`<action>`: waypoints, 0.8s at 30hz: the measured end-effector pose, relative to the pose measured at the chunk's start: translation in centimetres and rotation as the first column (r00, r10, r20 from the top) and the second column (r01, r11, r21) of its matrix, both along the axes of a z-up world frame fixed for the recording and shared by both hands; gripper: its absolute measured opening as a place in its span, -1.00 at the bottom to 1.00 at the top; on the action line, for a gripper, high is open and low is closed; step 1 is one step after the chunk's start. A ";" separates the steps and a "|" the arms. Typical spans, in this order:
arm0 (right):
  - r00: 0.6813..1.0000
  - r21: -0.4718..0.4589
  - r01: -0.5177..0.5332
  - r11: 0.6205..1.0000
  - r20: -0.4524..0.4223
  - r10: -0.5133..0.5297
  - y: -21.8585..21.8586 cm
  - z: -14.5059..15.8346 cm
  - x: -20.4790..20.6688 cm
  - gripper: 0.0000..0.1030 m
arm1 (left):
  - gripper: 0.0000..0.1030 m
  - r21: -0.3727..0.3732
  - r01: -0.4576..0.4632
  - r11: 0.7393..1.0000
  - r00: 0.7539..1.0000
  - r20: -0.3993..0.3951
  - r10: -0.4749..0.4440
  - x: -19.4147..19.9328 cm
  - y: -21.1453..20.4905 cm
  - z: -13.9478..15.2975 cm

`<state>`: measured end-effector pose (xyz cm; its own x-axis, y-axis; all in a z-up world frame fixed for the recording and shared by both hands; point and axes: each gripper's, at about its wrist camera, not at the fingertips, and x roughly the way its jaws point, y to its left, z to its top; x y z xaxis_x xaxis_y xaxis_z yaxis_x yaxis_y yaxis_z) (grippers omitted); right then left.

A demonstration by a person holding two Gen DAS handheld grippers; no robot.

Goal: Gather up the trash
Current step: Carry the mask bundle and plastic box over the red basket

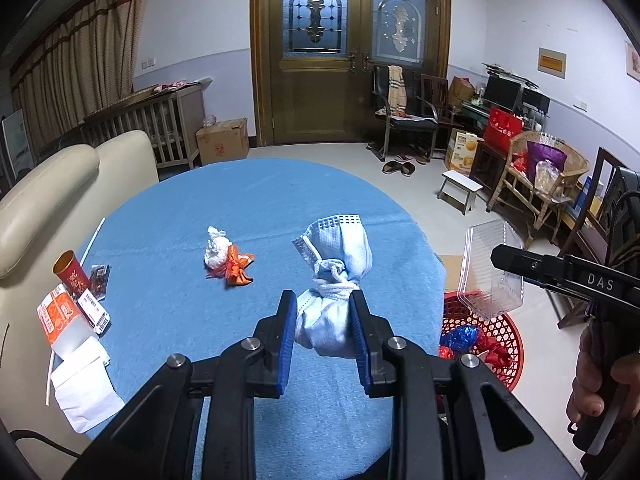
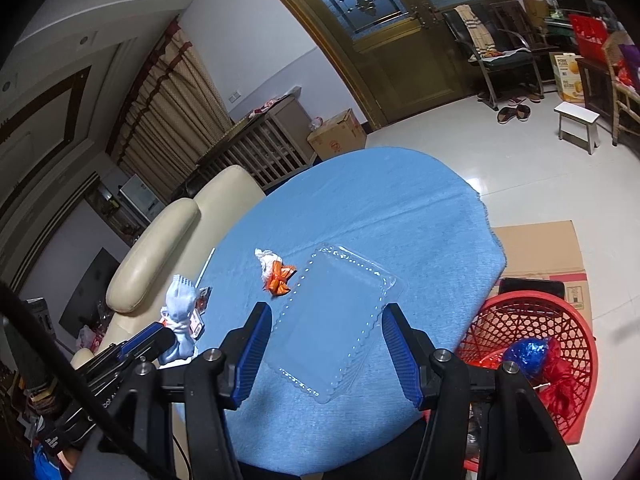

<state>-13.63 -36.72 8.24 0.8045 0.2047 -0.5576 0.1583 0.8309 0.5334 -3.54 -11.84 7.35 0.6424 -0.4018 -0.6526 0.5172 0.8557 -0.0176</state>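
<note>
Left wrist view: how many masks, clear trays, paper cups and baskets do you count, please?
Face mask bundle: 1
Clear plastic tray: 1
Red paper cup: 1
Red basket: 1
Total: 4

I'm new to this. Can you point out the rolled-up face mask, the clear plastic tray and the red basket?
face mask [image 1: 340, 248], left wrist view, upper blue fold.
clear plastic tray [image 2: 332, 320], right wrist view, flat middle.
red basket [image 2: 576, 320], right wrist view, mesh wall.
</note>
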 end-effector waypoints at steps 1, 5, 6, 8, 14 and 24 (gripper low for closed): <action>1.000 0.003 0.003 1.000 0.001 -0.003 -0.2 0.0 -0.1 0.17 | -0.46 0.002 0.004 1.000 1.000 0.000 -0.004 0.0 -0.2 0.0; 1.000 0.011 0.019 1.000 0.006 -0.019 -1.0 -0.1 -0.7 0.17 | -0.46 0.013 0.026 1.000 1.000 0.006 -0.026 -0.4 -1.0 0.1; 1.000 0.013 0.023 1.000 0.007 -0.023 -1.2 -0.1 -0.9 0.17 | -0.46 0.014 0.031 0.999 1.000 0.005 -0.031 -0.5 -1.2 0.1; 0.999 0.016 0.032 0.999 0.010 -0.032 -1.6 -0.2 -1.2 0.17 | -0.46 0.019 0.040 0.999 0.999 0.003 -0.040 -0.7 -1.6 0.1; 0.998 0.035 0.054 0.998 0.014 -0.055 -3.0 -0.5 -1.9 0.17 | -0.46 0.040 0.068 0.997 0.998 0.002 -0.068 -1.2 -3.1 0.0; 0.997 0.066 0.081 0.995 0.011 -0.082 -4.8 -1.6 -2.9 0.17 | -0.46 0.078 0.108 0.991 0.994 -0.002 -0.108 -1.8 -5.4 -0.1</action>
<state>-16.57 -41.55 6.68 0.8272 0.1739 -0.5343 0.2164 0.7789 0.5886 -5.30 -17.19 7.26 0.5996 -0.4171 -0.6830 0.6068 0.7934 0.0482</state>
